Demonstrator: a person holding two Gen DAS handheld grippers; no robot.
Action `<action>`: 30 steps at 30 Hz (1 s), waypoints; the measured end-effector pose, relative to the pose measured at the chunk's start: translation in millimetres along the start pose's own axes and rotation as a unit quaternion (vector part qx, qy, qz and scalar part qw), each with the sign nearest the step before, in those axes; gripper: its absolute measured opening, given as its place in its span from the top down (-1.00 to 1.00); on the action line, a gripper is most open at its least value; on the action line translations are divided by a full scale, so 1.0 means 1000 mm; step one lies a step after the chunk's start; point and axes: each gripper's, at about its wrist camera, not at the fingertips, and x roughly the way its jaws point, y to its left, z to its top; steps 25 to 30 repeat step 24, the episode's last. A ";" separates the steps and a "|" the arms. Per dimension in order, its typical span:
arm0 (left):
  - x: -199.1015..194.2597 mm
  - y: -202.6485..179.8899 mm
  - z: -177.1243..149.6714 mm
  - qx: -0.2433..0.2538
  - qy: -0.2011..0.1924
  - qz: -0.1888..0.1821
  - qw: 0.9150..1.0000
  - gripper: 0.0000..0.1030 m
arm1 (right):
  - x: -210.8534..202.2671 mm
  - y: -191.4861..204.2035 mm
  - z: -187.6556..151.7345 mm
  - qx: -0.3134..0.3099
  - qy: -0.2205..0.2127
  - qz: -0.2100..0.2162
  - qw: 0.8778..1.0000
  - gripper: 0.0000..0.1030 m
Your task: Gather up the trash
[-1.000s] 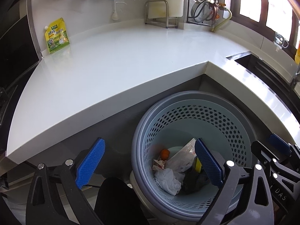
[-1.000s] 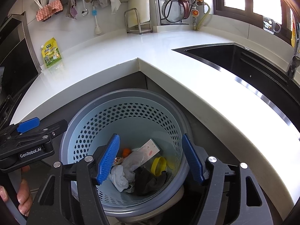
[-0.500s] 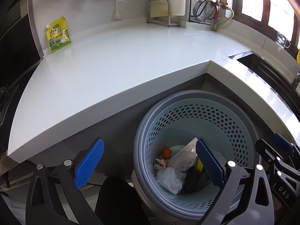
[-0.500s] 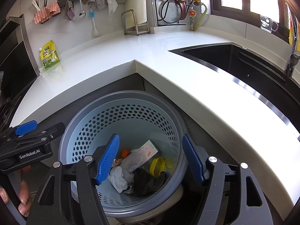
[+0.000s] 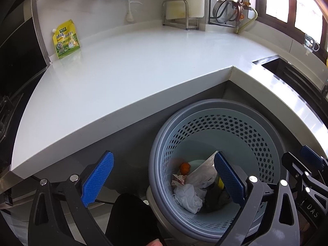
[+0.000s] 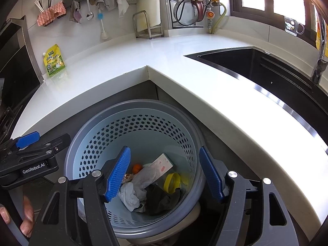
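A grey-rimmed, pale blue perforated trash basket stands on the floor in the counter's inner corner. Trash lies in its bottom: crumpled white paper, a small orange piece, a card, a yellow ring and dark cloth. My left gripper is open and empty, above the basket's left rim. My right gripper is open and empty, over the basket. Each gripper shows in the other's view: the right, the left.
A white L-shaped counter wraps around the basket. A yellow-green pouch leans on the back wall. A dark sink is at the right. A metal rack and hung utensils are at the back.
Both grippers have drifted slightly back and up from the basket; the counter sits a little lower in both views. Both stay open and empty.
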 end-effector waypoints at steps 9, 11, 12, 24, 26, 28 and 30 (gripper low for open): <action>0.000 0.000 0.000 0.000 0.002 -0.002 1.000 -0.88 | 0.001 0.000 0.000 0.001 0.001 0.000 1.000 -0.30; 0.000 0.000 -0.001 0.001 0.002 -0.004 1.000 -0.88 | 0.001 -0.001 0.000 0.001 0.001 0.001 1.000 -0.30; 0.000 -0.001 -0.001 0.001 0.002 -0.003 1.000 -0.88 | 0.001 0.000 -0.001 0.001 0.001 0.001 1.000 -0.30; 0.003 -0.001 -0.002 -0.004 0.008 -0.002 1.000 -0.88 | 0.001 -0.001 -0.001 0.003 0.001 0.001 1.000 -0.30; 0.003 -0.001 -0.002 -0.004 0.008 -0.002 1.000 -0.88 | 0.001 -0.001 -0.001 0.003 0.001 0.001 1.000 -0.30; 0.003 -0.001 -0.002 -0.004 0.008 -0.002 1.000 -0.88 | 0.001 -0.001 -0.001 0.003 0.001 0.001 1.000 -0.30; 0.003 -0.001 -0.002 -0.004 0.008 -0.002 1.000 -0.88 | 0.001 -0.001 -0.001 0.003 0.001 0.001 1.000 -0.30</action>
